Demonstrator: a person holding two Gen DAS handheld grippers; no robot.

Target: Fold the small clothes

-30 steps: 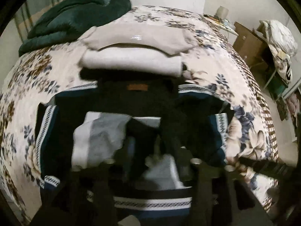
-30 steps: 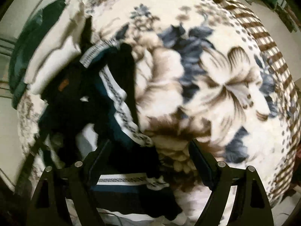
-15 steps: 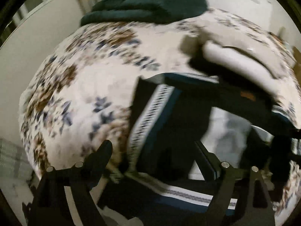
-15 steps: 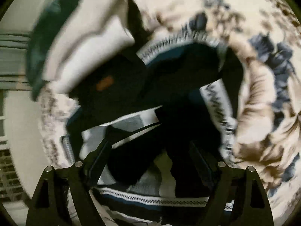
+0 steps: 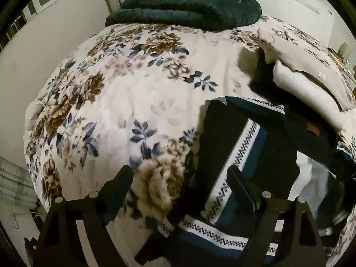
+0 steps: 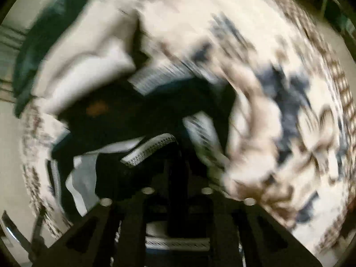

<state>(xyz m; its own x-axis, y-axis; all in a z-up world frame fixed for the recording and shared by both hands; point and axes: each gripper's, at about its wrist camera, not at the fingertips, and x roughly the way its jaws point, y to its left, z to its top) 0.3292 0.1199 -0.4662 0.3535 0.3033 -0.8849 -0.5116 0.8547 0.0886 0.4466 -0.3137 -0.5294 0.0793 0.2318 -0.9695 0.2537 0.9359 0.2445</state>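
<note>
Fingers, left gripper (image 5: 180,182): spread wide with nothing between them, hovering over the bed at the left edge of the garment; the left finger (image 5: 120,182) sits above the floral cover, the right finger (image 5: 239,184) above the patterned band.
Fingers, right gripper (image 6: 178,173): drawn close together and, as far as the heavy blur lets me judge, pinching a fold of the dark garment near its middle.
Task's thing: dark navy-and-black knitted garment with white zigzag-patterned bands (image 5: 251,146), lying crumpled on the bed, a grey-white inner layer showing at its right side.
Direction from left fingers: the garment lies ahead and to the right; its near left corner is just under the fingertips.
Long axis: the nearest white zigzag band (image 5: 235,162) runs diagonally, from low near the fingers up and to the right.
Nearer hand: left for the free left edge; the right one looks already engaged on the cloth.
Bed cover: cream plush blanket printed with brown and blue flowers (image 5: 124,102).
Far left: dark green quilted blanket, folded (image 5: 184,4), at the head of the bed.
Far right: folded beige and cream garments in a stack (image 5: 304,75), touching the far edge of the dark garment.
Labels: small brown leather-like patch (image 5: 312,130) on the dark garment; any lettering too small to read. No other writing legible.
</note>
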